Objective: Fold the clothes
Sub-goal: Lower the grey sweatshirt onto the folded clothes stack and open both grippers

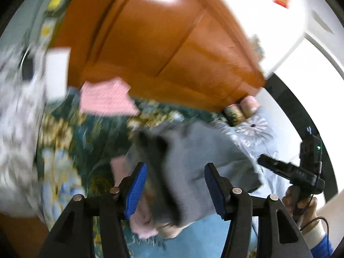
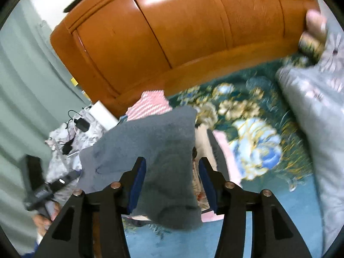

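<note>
Mostly blurred, both views. Across the top, polished orange-brown wooden panelling [image 2: 182, 32], catching a bright glare. Below it, a dark green bedspread [image 2: 247, 111] with big blue and gold flowers, turning plain blue near the cameras. At the left of the right wrist view, a pale grey-green curtain [image 2: 19, 86]; at the right, a bulky pale grey quilt [image 2: 318, 107] printed with flowers, lying on the bedspread.

Next in size, the grey garment [image 1: 204, 150]: raised over the middle of the bedspread, hanging rumpled between the fingers of both tools, above a heap of pink and cream clothes. Left gripper [image 1: 175, 167]: blue pads wide apart, grey cloth draped in the gap, not pinched. Right gripper [image 2: 172, 163]: likewise spread wide, cloth hanging between the pads; contact with the pads impossible to tell.

Further back, a pink patterned cloth [image 1: 105, 99] flat against the foot of the panelling. Beside it, a white box [image 1: 57, 73]; contents not visible. Smallest, a black charger [image 2: 81, 124] with looped cables on pale fabric.
</note>
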A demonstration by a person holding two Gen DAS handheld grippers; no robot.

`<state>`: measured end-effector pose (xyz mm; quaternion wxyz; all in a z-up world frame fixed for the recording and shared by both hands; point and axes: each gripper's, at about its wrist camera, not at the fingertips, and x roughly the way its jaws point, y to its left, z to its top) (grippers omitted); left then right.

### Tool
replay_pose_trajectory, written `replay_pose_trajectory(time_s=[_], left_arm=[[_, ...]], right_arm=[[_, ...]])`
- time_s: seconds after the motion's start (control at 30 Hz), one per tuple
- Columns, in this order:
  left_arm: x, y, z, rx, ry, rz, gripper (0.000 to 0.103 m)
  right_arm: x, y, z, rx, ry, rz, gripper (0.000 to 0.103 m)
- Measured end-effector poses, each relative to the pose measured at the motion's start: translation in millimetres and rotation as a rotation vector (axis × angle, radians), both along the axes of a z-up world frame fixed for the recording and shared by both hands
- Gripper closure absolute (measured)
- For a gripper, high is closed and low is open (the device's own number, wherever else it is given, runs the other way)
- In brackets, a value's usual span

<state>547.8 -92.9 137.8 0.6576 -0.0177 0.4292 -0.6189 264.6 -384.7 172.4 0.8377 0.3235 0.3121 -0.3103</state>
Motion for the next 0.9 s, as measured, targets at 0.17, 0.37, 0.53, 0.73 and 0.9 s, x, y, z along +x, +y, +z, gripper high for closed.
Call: replay_pose_trajectory(time_s=[0.17,0.37,0.53,0.73,0.9], left_arm=[[-46.1,-34.3,24.3,-0.03,-0.175,-0.151,0.037],[-40.5,-65.7,-43.8,0.149,-0.124,-0.154,0.037],[-41.9,-66.5,-42.2,0.156,-0.14,-0.15,0.037],[-46.3,-51.1,-28.9,0.139,-0.136,-0.134,0.037],[-60.1,-23.8,-15.2,0.097,-0.177,-0.133,0.037]], right_arm=[[35.8,32.0,3.9,-0.086,0.035,0.126,0.051],[39.1,25.2,-48.1,-0.065,0.147,0.091,0.051],[35.6,19.0,-63.7,-0.029,0.111,0.053,0.051],[28.7,28.8,-43.0,-0.044,0.087,0.032,0.051],[5.8,64.2,-21.2,-0.11,0.024,0.011,0.05]])
